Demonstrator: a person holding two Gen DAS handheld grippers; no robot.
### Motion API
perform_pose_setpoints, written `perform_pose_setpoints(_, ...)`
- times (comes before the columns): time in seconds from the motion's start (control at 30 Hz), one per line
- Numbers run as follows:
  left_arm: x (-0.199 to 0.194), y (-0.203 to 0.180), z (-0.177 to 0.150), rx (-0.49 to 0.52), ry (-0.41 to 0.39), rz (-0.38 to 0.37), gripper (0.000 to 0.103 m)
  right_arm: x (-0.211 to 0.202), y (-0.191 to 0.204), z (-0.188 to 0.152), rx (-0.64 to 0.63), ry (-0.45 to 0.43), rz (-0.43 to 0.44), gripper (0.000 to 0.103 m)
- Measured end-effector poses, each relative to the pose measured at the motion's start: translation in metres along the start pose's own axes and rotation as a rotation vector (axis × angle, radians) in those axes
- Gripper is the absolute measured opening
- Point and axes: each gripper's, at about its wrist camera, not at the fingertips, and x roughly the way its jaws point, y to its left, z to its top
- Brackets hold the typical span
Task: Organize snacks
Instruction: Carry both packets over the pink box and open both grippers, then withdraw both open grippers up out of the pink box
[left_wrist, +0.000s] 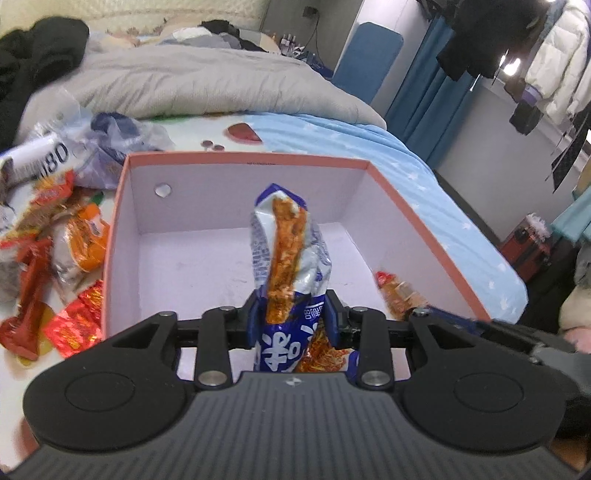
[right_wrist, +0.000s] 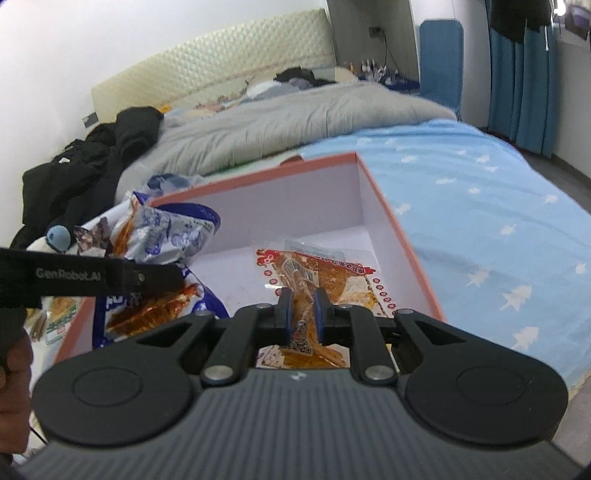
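Note:
A pink-rimmed cardboard box (left_wrist: 236, 158) with a white inside sits on the bed; it also shows in the right wrist view (right_wrist: 402, 236). My left gripper (left_wrist: 291, 317) is shut on a blue and white snack packet (left_wrist: 288, 251), held upright over the box's near side. The same packet (right_wrist: 166, 236) and the left gripper (right_wrist: 146, 277) show at the left of the right wrist view. My right gripper (right_wrist: 303, 314) is shut on a clear packet with red print (right_wrist: 332, 273), low inside the box by its right wall; it shows in the left wrist view (left_wrist: 397, 291).
Several loose snack packets (left_wrist: 55, 258) in red and orange lie on the bed left of the box, with plastic bags (left_wrist: 110, 147) behind them. A grey duvet (left_wrist: 207, 85) lies beyond the box. Blue star-patterned sheet (right_wrist: 498, 229) stretches to the right.

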Motion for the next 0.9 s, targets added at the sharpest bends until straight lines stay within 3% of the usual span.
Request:
perform_pose_setpoints(0.03, 0.003, 0.003, 0.001, -0.011, 0.007, -0.005, 0.04, 0.003, 0.0, -0.001, 0.003, 0.007, 0.0, 0.018)
perform_pose_setpoints(0.13, 0.005, 0.008, 0.004, -0.006, 0.008, 0.01, 0.057, 0.013, -0.002, -0.001, 0.026, 0.029, -0.003, 0.019)
perform_pose_setpoints(0.17, 0.004, 0.008, 0.004, 0.008, 0.0, 0.016, 0.059, 0.014, -0.002, -0.001, 0.035, 0.037, -0.005, 0.026)
perform_pose_setpoints(0.2, 0.002, 0.007, 0.005, 0.02, -0.004, 0.017, 0.059, 0.015, -0.003, 0.0, 0.043, 0.039, -0.003, 0.041)
perform_pose_setpoints(0.27, -0.004, 0.006, 0.005, 0.034, -0.013, 0.015, 0.059, 0.013, -0.002, 0.001, 0.053, 0.031, 0.002, 0.056)
perform_pose_setpoints(0.5, -0.049, -0.001, -0.006, 0.063, -0.066, 0.009, 0.059, -0.011, 0.012, -0.001, 0.025, 0.004, -0.01, 0.056)
perform_pose_setpoints(0.9, -0.165, -0.001, -0.053, 0.021, -0.135, 0.012, 0.059, -0.094, 0.059, -0.017, -0.012, -0.079, 0.046, 0.056)
